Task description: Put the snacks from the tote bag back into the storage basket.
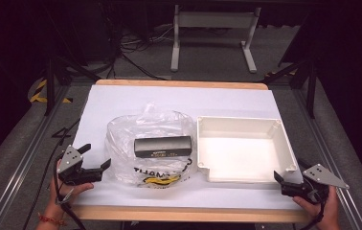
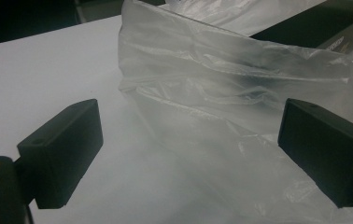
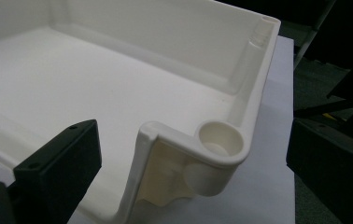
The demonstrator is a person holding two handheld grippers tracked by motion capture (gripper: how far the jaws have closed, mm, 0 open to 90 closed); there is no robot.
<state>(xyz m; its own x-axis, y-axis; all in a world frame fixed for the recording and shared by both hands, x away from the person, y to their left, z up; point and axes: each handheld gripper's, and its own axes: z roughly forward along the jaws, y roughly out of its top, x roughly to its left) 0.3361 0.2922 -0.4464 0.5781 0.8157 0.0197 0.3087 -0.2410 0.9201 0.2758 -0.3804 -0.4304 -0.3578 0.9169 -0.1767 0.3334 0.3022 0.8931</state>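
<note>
Two grippers: left gripper point(image 1: 97, 168) and right gripper point(image 1: 284, 184), both jaws spread, nothing held
Bag: plastic bag point(image 1: 145, 143) left of tray point(image 1: 284, 139), likely limp, slippery
Grab: pinch its loose edge nearest left gripper

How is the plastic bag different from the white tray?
The plastic bag is see-through and crinkly; the white tray is solid cream plastic with stiff straight walls. The bag has a black box inside it; the tray has nothing in it. The bag lies near the left gripper; the tray near the right gripper. Both rest on the white table cover, and neither is gripped.
</note>
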